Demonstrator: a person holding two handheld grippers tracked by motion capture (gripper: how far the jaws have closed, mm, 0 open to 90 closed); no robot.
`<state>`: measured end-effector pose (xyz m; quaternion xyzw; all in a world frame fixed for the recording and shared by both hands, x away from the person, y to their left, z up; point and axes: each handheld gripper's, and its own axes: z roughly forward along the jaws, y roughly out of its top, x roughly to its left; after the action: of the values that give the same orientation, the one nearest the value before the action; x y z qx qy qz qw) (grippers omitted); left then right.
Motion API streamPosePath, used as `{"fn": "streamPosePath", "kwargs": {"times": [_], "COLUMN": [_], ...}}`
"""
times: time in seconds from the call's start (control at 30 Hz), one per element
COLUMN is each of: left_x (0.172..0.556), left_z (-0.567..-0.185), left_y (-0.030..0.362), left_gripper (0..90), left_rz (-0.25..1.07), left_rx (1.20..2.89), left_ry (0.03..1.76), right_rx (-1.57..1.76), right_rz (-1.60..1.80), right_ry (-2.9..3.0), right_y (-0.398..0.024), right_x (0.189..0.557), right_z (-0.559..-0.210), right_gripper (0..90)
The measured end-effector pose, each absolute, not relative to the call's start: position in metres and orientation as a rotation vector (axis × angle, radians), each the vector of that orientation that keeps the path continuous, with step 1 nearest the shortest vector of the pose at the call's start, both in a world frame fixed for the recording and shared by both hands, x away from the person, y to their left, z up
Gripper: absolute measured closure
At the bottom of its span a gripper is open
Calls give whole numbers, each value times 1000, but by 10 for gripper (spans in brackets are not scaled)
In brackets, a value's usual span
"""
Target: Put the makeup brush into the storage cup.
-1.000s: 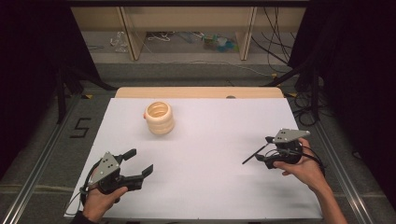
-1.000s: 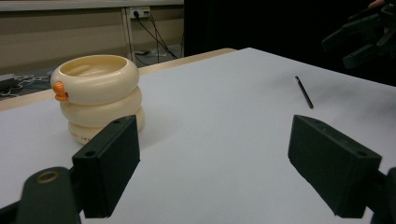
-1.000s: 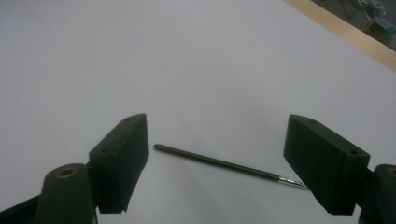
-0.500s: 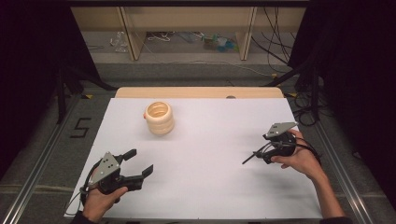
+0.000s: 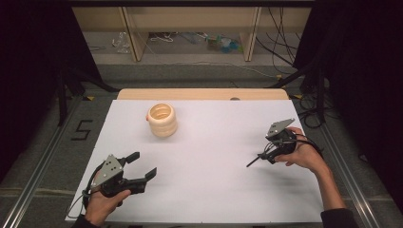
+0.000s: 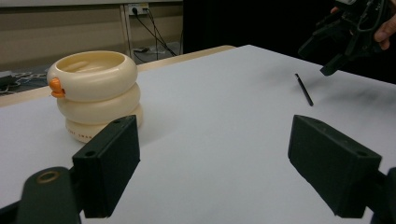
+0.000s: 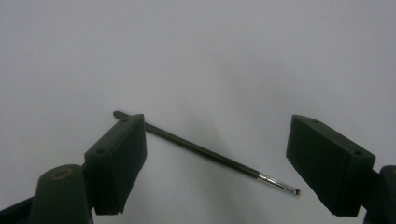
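A thin black brush point(image 5: 254, 162) with a metal ferrule lies flat on the white table sheet point(image 5: 214, 142) at the right. My right gripper point(image 5: 267, 153) tilts down over its handle end, open. In the right gripper view the brush point(image 7: 205, 151) lies on the sheet between my two wide-apart jaws point(image 7: 215, 168), untouched. A cream ringed cup point(image 5: 161, 119) with a small orange knob stands upright at the far left. My left gripper point(image 5: 142, 164) rests near the front left, open and empty; its view has the cup point(image 6: 95, 93) ahead on the left and the brush point(image 6: 303, 88) far right.
The table's bare wooden strip point(image 5: 204, 93) runs along the far edge. Beyond it are shelving legs and loose cables on the floor point(image 5: 199, 42). Metal rails point(image 5: 43, 156) flank the table. The other hand's gripper point(image 6: 343, 35) shows at the top right of the left gripper view.
My right hand has shifted a little to the far left and tipped its gripper down over the brush. The brush, the cup and my left gripper have stayed where they were.
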<state>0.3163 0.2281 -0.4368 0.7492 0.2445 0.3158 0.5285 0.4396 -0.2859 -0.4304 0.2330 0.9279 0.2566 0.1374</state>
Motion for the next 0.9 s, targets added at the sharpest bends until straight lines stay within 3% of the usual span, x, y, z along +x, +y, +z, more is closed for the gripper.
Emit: {"fn": "streamPosePath", "kwargs": {"times": [0.9], "left_x": [319], "left_z": [-438], "left_y": [229], "left_gripper": [167], "left_rz": [754], "left_rx": [1797], "left_ry": [586], "right_rx": [601], "right_rz": [599], "right_ry": [2841], "right_y": [-285], "right_x": [458], "right_z": [-448], "right_gripper": [262]}}
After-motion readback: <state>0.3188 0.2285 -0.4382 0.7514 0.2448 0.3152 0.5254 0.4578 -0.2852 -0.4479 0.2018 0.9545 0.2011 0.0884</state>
